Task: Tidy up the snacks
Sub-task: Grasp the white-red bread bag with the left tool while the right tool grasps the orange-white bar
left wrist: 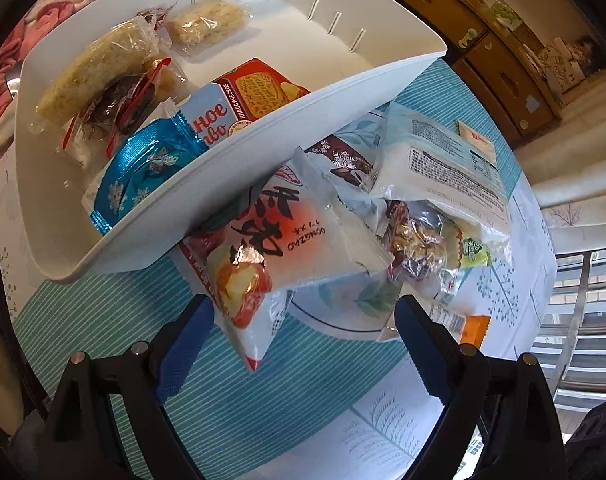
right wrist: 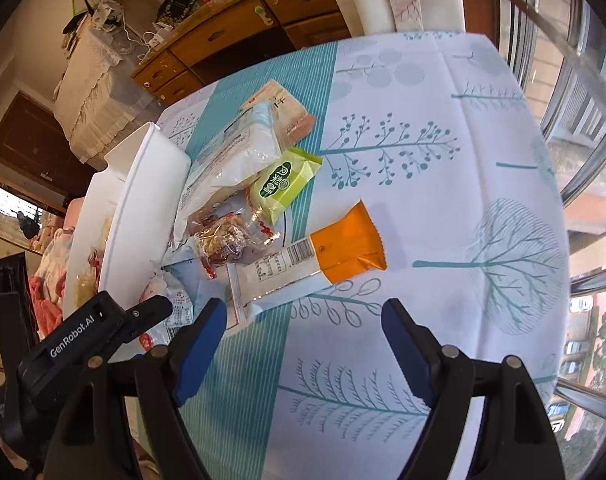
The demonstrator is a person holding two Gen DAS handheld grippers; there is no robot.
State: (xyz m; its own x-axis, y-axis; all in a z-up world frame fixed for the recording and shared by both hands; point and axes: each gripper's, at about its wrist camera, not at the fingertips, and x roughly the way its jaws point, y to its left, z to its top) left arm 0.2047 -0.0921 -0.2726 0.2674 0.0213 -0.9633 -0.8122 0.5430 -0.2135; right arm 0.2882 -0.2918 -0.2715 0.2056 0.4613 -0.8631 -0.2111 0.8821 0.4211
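Snacks (left wrist: 287,236) partly binned in white bin (left wrist: 263,148); pile left on table (right wrist: 423,120). Left claw (left wrist: 303,344), right claw (right wrist: 303,344): apart, empty.

- One white bin (left wrist: 239,160).
- In the bin, about six snacks can be counted: two pale rice bars (left wrist: 207,24), one blue foil pack (left wrist: 139,172), one red-and-white biscuit pack (left wrist: 247,96), and two clear red-trimmed wrappers (left wrist: 119,108).
- On the tabletop (right wrist: 443,128), one orange-ended packet (right wrist: 343,248) and one green packet (right wrist: 283,184).
- Two claws: left claw (left wrist: 303,340), right claw (right wrist: 303,340).
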